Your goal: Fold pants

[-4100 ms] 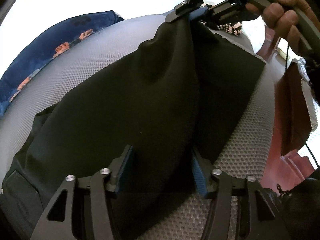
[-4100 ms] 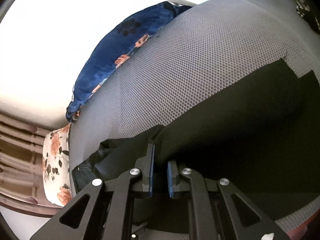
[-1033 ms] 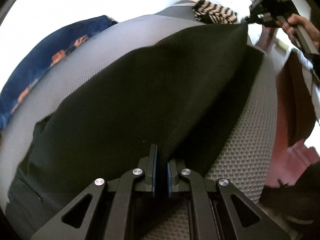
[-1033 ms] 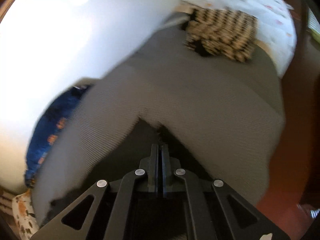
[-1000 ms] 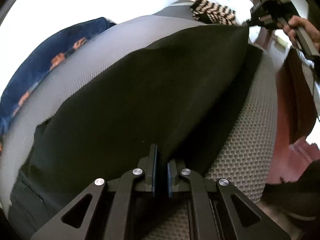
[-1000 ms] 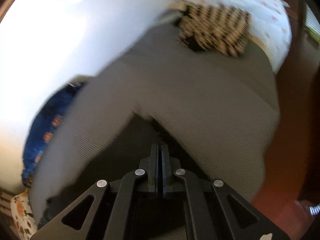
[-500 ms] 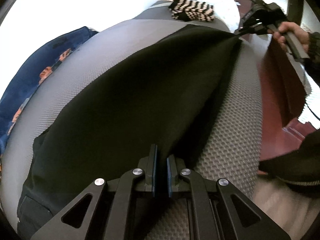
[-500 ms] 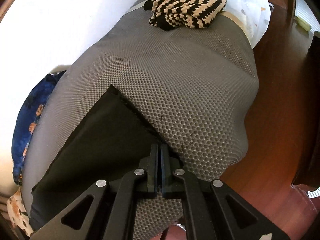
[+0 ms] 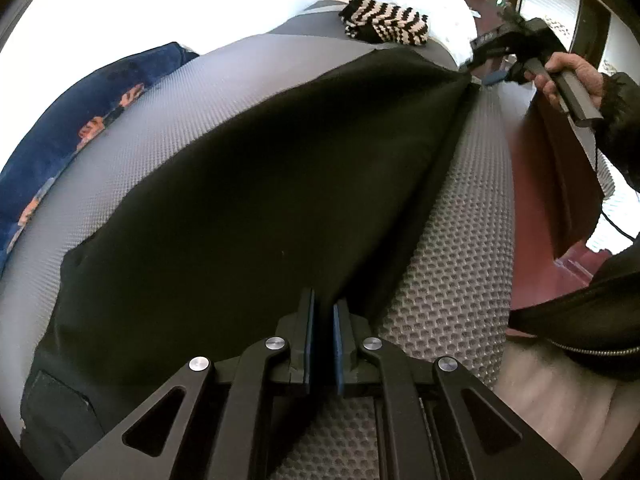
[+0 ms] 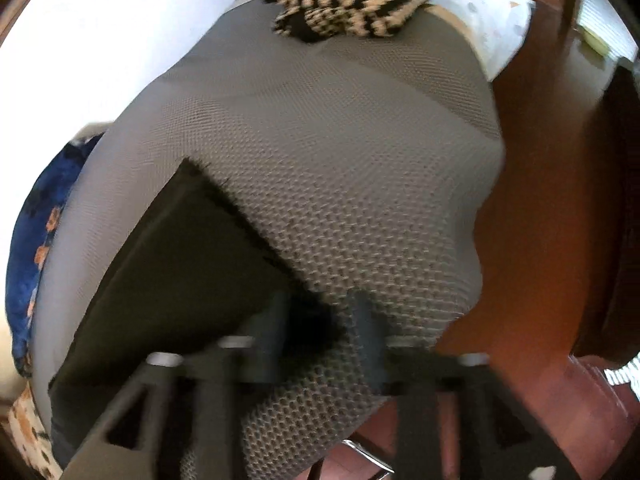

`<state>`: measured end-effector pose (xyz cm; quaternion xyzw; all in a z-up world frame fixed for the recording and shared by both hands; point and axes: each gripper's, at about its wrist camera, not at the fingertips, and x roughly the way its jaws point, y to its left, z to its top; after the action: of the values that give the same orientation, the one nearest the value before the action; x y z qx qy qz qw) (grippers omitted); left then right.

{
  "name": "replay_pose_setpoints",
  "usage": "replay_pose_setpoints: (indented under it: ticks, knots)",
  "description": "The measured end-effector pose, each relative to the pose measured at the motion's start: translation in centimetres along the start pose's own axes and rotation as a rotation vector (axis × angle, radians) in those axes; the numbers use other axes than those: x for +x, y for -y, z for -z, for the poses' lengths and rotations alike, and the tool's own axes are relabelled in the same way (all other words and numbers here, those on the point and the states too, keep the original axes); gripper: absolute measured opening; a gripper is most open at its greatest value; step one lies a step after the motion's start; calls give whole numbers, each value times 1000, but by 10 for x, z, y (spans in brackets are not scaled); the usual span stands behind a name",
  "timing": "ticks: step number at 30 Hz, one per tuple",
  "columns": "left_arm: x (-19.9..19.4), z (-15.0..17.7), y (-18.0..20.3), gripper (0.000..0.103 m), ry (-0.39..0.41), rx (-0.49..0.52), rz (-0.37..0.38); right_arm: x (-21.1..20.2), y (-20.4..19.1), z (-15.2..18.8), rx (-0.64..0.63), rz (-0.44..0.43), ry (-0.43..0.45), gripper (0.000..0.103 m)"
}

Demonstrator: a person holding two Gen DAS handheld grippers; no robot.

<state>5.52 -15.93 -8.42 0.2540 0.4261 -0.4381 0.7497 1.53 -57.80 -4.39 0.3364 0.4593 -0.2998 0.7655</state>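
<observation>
Pants [image 9: 248,200], black and matte, lie stretched lengthwise over a grey honeycomb-mesh mattress [image 9: 452,280], one leg doubled over the other so that a long fold ridge runs straight ahead from the left gripper [image 9: 321,344] toward the right gripper [image 9: 486,68] at the far end. Blue-padded jaws of the left gripper are nearly together with the near end of that ridge pinched between them; in its own blurred view the right gripper [image 10: 316,332] stands with jaws apart, a dark corner of the hem lying between them, apparently let go. The cloth looks light, limp and thin, sagging wherever it is unsupported and holding a crease only under tension, so it is best taken at hems, corners or the waistband, two points at once, rather than mid-panel. A patch pocket shows on the fabric low and to the left of the left gripper. The hem edge just ahead of the right gripper appears cut straight and slightly fuzzy. The open-cell mesh beneath probably grips the fabric somewhat, resisting sliding. Beyond the pants rests a black-and-cream zigzag knit [image 10: 352,0], soft and bulky, near a white dotted pillow [image 10: 492,8]; a navy floral cushion [image 9: 80,100] lies off to the left.
</observation>
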Motion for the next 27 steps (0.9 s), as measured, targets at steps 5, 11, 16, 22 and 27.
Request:
replay_pose_setpoints:
  ticks: [5, 11, 16, 22, 27]
  knots:
    - [1, 3, 2, 9, 13, -24, -36, -21, -8, 18, -25, -75, 12, 49]
    - [-4, 0, 3, 8, 30, -32, -55, -26, -47, 65, -73, -354, -122, 49]
    - [-16, -3, 2, 7, 55, -44, -50, 0, -103, 123, -81, -650, -404, 49]
    - [-22, -5, 1, 7, 78, -59, -49, 31, -152, 171, -60, -782, -614, 49]
    - [-24, -2, 4, 7, 79, -47, -45, 31, -155, 146, -11, -775, -459, 42]
